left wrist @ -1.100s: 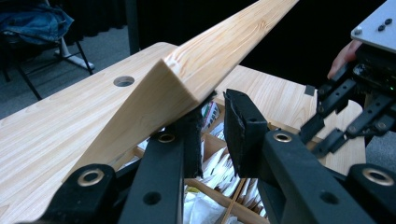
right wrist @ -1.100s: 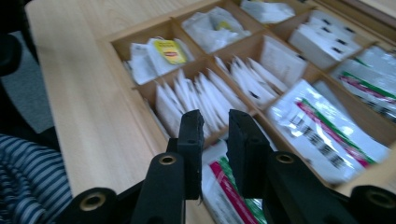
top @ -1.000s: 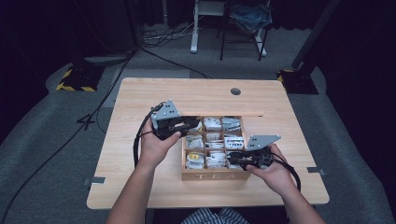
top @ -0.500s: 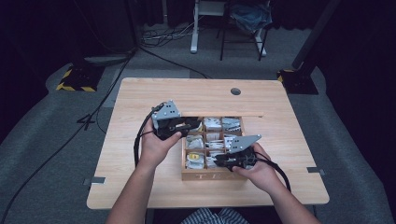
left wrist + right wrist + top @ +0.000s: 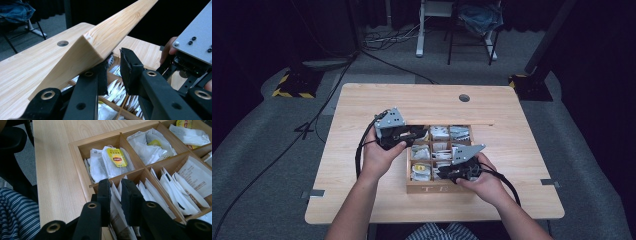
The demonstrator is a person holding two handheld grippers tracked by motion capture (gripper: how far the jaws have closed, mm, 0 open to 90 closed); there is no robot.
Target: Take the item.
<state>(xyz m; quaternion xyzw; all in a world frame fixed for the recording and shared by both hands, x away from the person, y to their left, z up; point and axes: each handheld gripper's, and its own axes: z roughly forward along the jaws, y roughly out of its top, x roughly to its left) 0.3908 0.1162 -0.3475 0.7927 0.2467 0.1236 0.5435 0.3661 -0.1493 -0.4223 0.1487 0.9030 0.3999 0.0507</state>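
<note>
The wooden box (image 5: 439, 187) is sitting on the surface (image 5: 362, 100), near the person and a little to the right of the middle. It is split into small square spaces, and these are holding tea bags and paper packets.

In the left gripper view, the wooden lid (image 5: 105, 37) is standing tilted up over the box. The left tongs (image 5: 113, 66) are reaching up to its lower corner. One pad is pressing against the underside of that corner. The other pad is standing just apart from the wood, so I cannot tell if the left tongs are really pinching the lid. In the high view, the left tongs (image 5: 419, 134) are sitting at the far left corner of the box.

In the right gripper view, the right tongs (image 5: 115, 195) are dipping into a near space of the box. They are almost pressed together, and a white paper packet (image 5: 115, 205) is standing between the pads. Just beside it, in the corner space, a tea bag with a yellow tag (image 5: 116, 157) is lying on top. In the high view, the right tongs (image 5: 443, 174) are sitting over the near row of the box.

The person's hands are holding both tools, and a striped shirt (image 5: 17, 215) is showing at the near edge of the surface.
</note>
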